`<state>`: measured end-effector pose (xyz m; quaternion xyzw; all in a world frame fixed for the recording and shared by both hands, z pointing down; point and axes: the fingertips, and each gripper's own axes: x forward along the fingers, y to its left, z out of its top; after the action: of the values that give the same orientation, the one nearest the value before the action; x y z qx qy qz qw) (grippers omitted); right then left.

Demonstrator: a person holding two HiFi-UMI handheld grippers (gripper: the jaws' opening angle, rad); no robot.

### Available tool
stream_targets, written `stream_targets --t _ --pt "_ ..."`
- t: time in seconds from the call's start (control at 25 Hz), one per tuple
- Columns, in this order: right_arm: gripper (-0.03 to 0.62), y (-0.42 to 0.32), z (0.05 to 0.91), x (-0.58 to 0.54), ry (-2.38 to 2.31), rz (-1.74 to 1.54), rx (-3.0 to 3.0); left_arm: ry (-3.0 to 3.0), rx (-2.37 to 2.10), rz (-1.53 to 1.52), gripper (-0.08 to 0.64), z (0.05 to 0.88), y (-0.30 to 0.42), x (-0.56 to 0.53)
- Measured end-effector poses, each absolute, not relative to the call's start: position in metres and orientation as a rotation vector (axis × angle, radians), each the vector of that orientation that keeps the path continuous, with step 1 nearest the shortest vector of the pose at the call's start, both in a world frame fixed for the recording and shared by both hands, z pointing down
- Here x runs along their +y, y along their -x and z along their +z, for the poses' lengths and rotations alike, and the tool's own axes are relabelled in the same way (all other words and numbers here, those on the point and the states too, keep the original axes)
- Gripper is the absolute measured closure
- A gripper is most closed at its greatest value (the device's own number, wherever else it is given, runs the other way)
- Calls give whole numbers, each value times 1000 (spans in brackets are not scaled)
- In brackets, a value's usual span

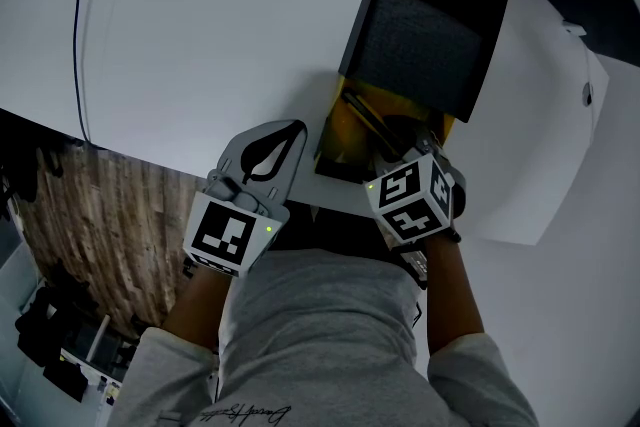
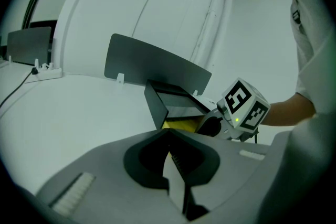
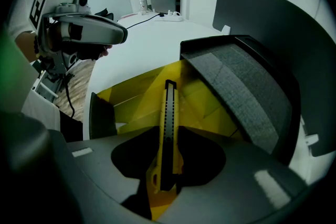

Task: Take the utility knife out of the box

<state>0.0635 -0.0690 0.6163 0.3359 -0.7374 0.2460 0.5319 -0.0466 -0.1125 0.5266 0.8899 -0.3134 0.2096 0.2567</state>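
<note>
The right gripper [image 3: 169, 139] points steeply down into the open box [image 3: 131, 97]. Its jaws stand apart with the knife [image 3: 169, 107] between them. The handle end sits in the gap with a jaw close on either side, and the blade end runs straight ahead of the tips over the yellow lining. The left gripper [image 2: 169, 134] has its jaws closed together and empty. The box stands ahead of them on the desk [image 2: 79, 107], slightly right.
</note>
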Motion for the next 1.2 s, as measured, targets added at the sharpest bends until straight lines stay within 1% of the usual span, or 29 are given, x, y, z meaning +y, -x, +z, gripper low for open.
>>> stream_targets --t 0.52,1.2 --pt "462 -65 612 -66 -812 589 -1776 -2463 -873 544 559 520 46 -114" --pt "460 -67 582 -66 -871 579 -1832 -2521 -905 518 559 496 44 -109"
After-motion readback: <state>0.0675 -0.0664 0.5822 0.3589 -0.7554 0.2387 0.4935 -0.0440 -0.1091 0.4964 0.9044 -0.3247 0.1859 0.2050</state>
